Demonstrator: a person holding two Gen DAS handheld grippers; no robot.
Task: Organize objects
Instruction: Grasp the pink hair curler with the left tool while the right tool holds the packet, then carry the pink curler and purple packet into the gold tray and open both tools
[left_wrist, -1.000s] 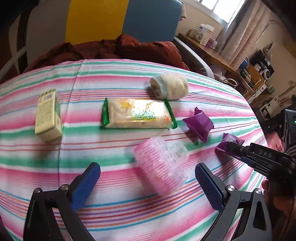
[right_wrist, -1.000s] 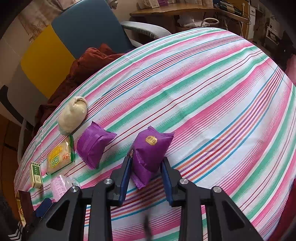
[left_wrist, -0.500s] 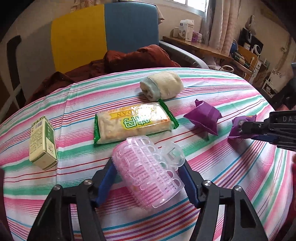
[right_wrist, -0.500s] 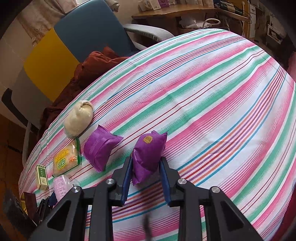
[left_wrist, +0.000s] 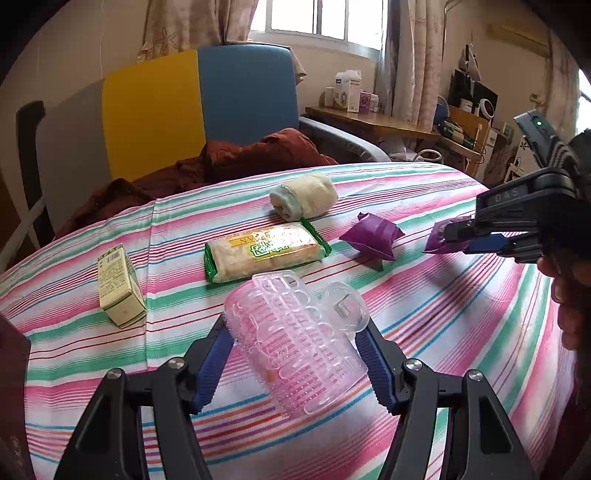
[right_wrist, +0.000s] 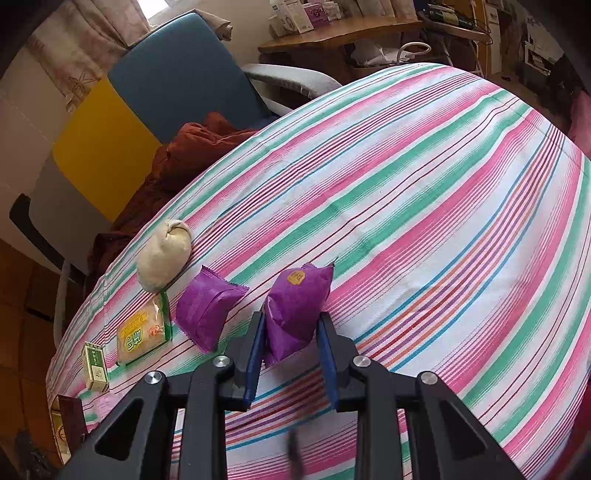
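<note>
pink plastic, ribbed and see-through, makes up the roller (left_wrist: 295, 339) we hold in our left gripper (left_wrist: 297, 354); the blue pads (left_wrist: 214, 365) press on both its sides and it sits clear of the striped cloth (left_wrist: 443, 332). we judge it light and fairly stiff but hollow, so a hard squeeze could crack it; the mid-body grip across its width looks sound. its clear cap (left_wrist: 345, 302) hangs loose at the far end and may swing.

our right gripper (right_wrist: 291, 332) pinches a purple packet (right_wrist: 295, 310), pads closed on its lower half, the top with the yellow label free. we judge it soft, light and slippery in its foil; a low hold lets it flop, so the middle would serve better.

on the cloth lie a second purple packet (right_wrist: 207, 310), a green-edged cracker pack (left_wrist: 264, 251), a rolled towel (left_wrist: 303, 197) and a small carton (left_wrist: 120, 286), all apart from one another. no bin or tray is in view.
</note>
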